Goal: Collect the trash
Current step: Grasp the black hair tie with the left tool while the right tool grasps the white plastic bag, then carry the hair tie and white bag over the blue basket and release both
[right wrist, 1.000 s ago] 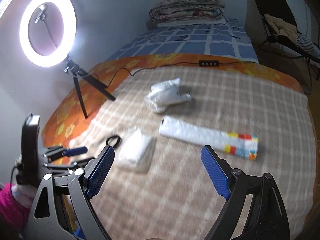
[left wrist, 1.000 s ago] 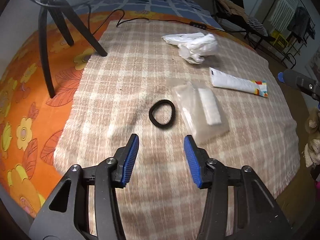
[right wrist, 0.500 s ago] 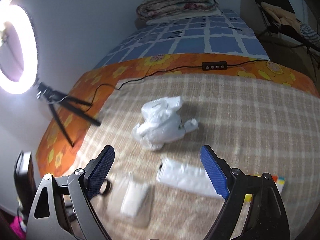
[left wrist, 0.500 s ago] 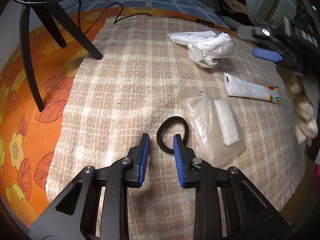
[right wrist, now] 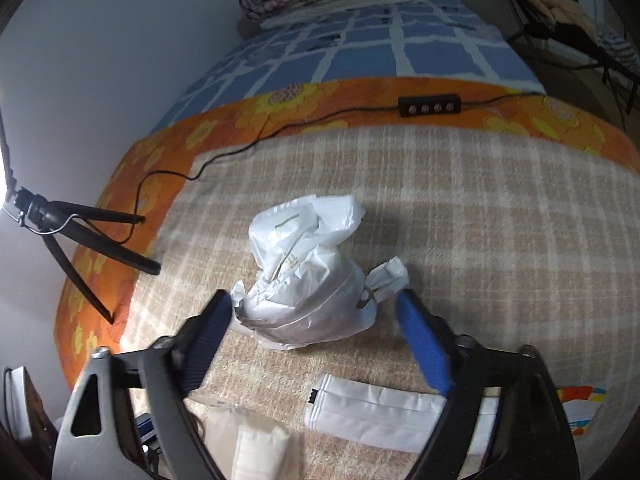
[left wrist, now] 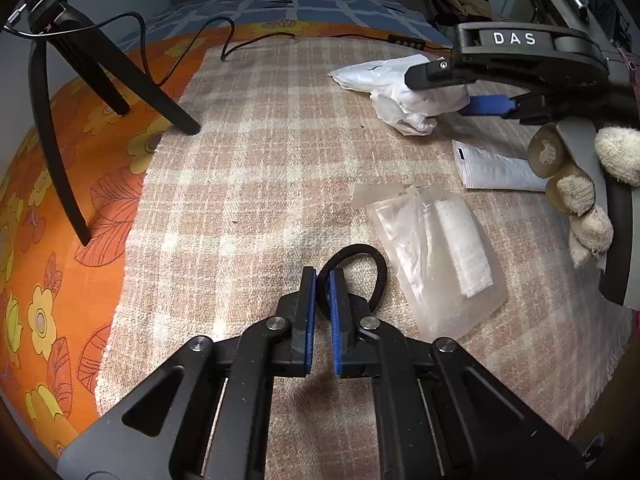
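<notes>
Slippage is the likely fault: left gripper (left wrist: 322, 280) pinches only the near edge of the black hair band (left wrist: 362, 266), while right gripper (right wrist: 316, 312), closing yet unclenched, straddles the crumpled white plastic bag (right wrist: 308, 280), which could squirm free between its pads.

Both cams ride the handheld tools and look steeply down along their fingers at the bed's beige checked blanket (left wrist: 280, 152), pretty close up. The left one sits nearer and further left, the right one further in. Both catch the crumpled white plastic bag (right wrist: 308, 280) and the black tripod (left wrist: 100, 76).
</notes>
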Action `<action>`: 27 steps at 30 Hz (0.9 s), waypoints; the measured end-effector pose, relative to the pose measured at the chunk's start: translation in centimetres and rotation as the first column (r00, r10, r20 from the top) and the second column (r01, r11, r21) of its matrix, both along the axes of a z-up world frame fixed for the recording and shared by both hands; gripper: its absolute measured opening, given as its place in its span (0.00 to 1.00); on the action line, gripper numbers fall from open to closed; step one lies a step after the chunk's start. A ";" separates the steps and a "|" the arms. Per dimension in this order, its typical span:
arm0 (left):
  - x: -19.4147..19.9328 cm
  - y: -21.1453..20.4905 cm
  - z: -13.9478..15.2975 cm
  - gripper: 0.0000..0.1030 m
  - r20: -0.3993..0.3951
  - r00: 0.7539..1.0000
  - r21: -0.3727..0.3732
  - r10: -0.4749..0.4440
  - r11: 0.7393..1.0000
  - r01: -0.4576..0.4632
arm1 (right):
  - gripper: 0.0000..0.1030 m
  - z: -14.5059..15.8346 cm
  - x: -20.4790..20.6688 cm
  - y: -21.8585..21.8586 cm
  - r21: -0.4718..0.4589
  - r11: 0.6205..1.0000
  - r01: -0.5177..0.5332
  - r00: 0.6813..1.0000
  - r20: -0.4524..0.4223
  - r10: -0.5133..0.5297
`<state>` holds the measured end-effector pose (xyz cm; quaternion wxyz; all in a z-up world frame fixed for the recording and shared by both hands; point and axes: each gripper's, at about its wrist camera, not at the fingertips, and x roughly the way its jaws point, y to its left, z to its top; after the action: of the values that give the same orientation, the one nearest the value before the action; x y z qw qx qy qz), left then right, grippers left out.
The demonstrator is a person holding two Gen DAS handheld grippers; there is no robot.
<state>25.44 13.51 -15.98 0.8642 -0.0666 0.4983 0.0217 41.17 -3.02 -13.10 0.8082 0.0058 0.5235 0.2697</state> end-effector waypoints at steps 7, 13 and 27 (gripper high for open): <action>-0.7 0.4 0.5 0.02 0.014 0.999 -0.001 0.029 1.000 -0.029 | 0.40 -0.7 -0.1 -0.1 0.047 0.999 0.005 0.998 -0.059 -0.002; -1.5 0.7 1.3 0.02 0.037 0.999 -0.003 0.040 0.999 -0.040 | 0.34 0.3 -0.7 -0.6 0.084 0.996 -0.004 0.999 -0.035 0.007; -3.9 -0.6 4.3 0.02 0.088 0.996 -0.004 0.028 1.000 -0.028 | 0.33 5.0 -4.2 -3.5 0.168 0.983 -0.071 0.997 0.049 0.064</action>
<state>21.56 12.93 -11.66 0.8847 -0.0757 0.4589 0.0302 36.98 -6.57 -8.12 0.8064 0.0508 0.4808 0.3406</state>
